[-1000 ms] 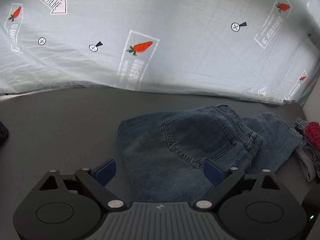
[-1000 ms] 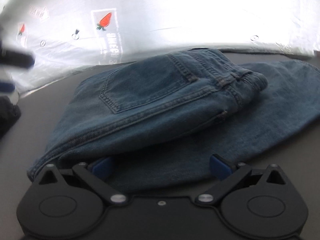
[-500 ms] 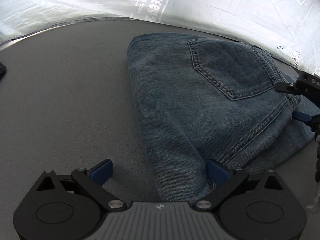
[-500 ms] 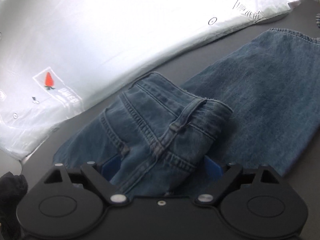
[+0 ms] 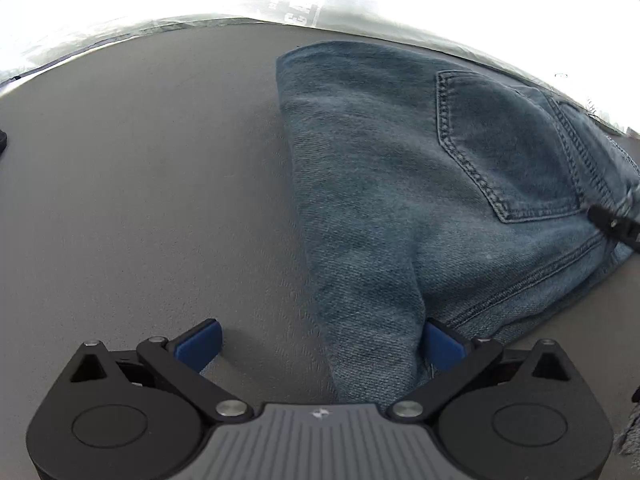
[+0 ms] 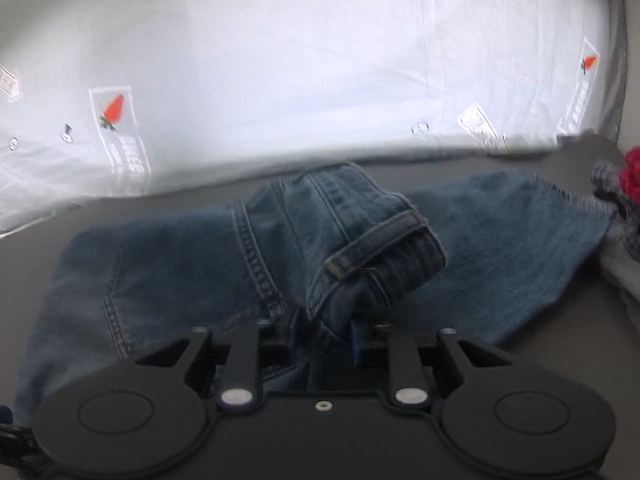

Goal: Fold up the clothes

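the right gripper [image 6: 322, 330], wide open half a second ago with the waistband merely lying between its fingers, has now clamped down on the bunched waistband corner of the jeans [image 6: 280, 248]; its blue pads are drawn close together with denim squeezed between them. the belt loop [image 6: 374, 246] sits just ahead of its fingertips, and the view is blurred, which suggests the tool is moving.

the left gripper [image 5: 320, 346] has closed in on the near edge of the jeans [image 5: 400, 200] over the last second. its fingers are spread wide: the right pad touches the side of a raised denim fold, the left pad sits over the bare grey table [image 5: 140, 160]. it grips nothing.

the jeans lie on the table right in front of both tools, doubled over, back pocket [image 5: 504, 148] up, with a leg [image 6: 520, 232] running out flat ahead and to the right of the right gripper. beyond them is the white sheet [image 6: 320, 80] with carrot prints, and a small heap of other clothes [image 6: 624, 200] lies at the far right.

my reading: one end of the garment is now secured, the other not. so the fold is under way but a two-handed lift or carry-over would first need the left tool to close on the fold in front of it. with only one corner held, the denim could drag or unroll.
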